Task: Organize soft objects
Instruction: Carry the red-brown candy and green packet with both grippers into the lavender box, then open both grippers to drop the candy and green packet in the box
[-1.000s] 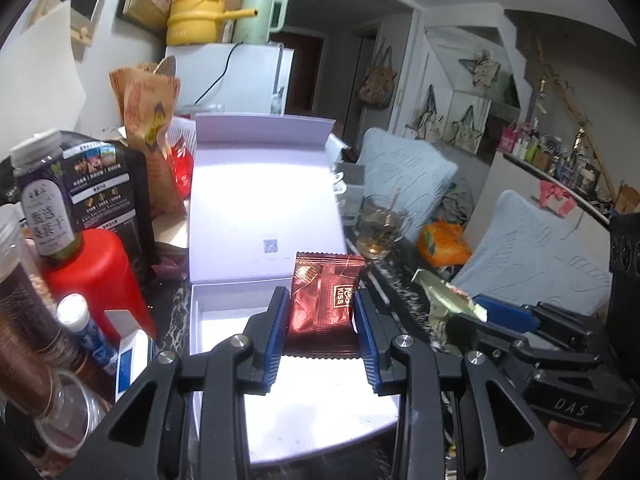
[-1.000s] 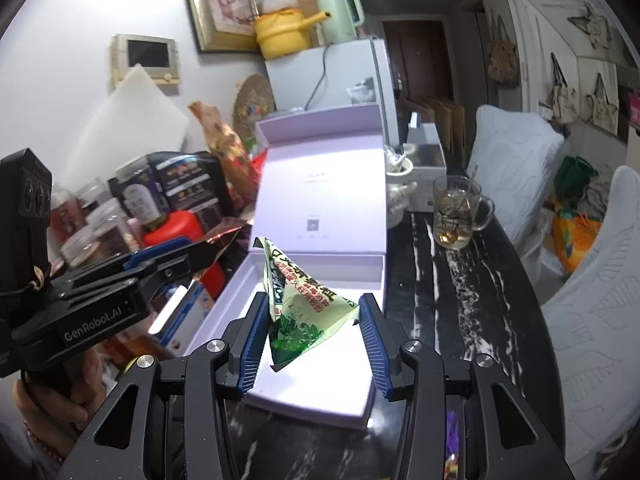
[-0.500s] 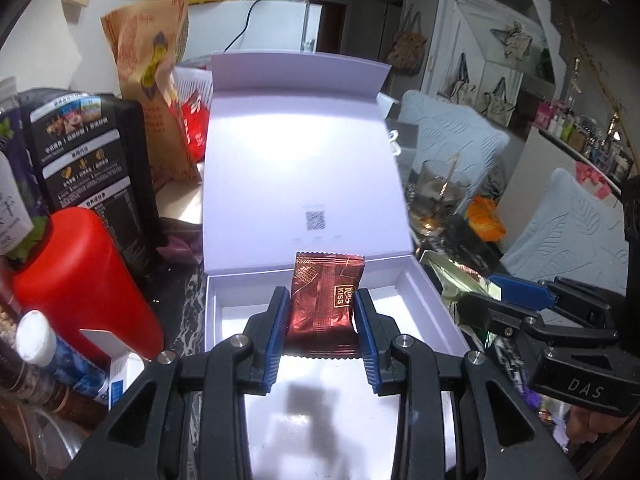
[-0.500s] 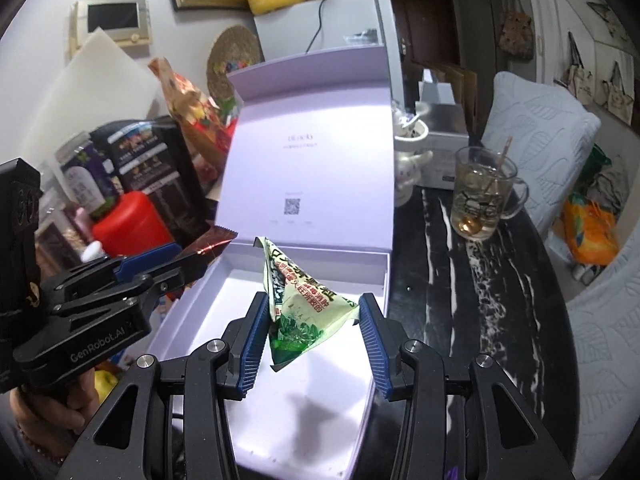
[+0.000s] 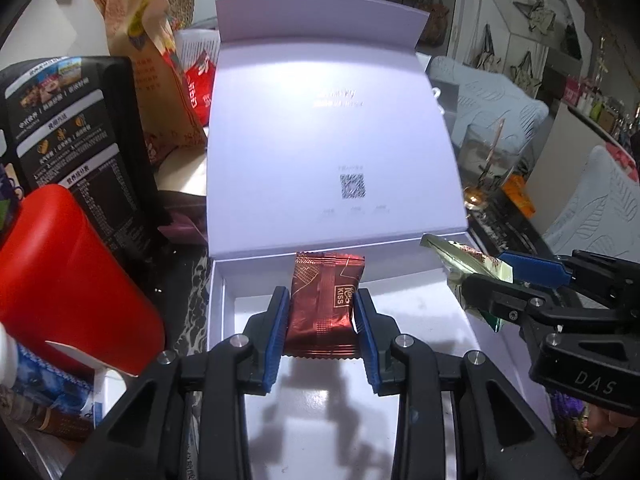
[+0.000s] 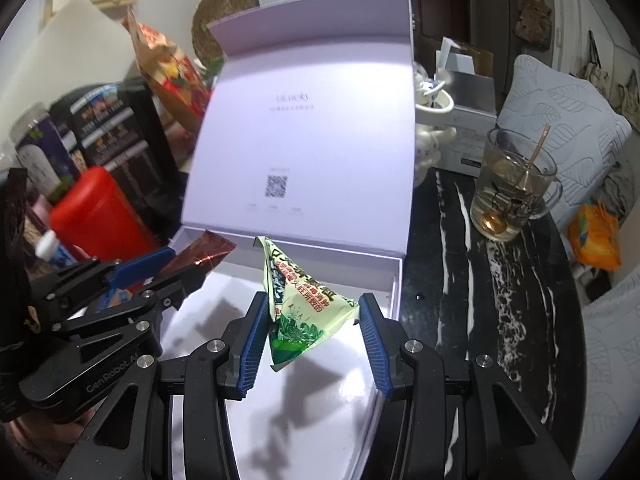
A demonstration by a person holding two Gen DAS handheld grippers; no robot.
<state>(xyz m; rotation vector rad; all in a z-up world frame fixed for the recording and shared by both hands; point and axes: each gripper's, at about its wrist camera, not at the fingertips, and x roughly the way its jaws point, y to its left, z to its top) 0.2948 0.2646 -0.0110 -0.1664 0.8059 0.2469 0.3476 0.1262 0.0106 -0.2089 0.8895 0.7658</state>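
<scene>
Over the white box (image 5: 218,300), left tool (image 5: 322,320) clenches red packet (image 5: 324,308), right tool (image 6: 314,328) green packet (image 6: 304,304), bottoms hidden.

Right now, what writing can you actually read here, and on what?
"KISS": red-brown packet in left gripper.
"DAS": right gripper body.
"GenRoboLAI", roughly: left gripper body, right view.
Unreadable: green packet, box lid, QR code, black bag.
</scene>
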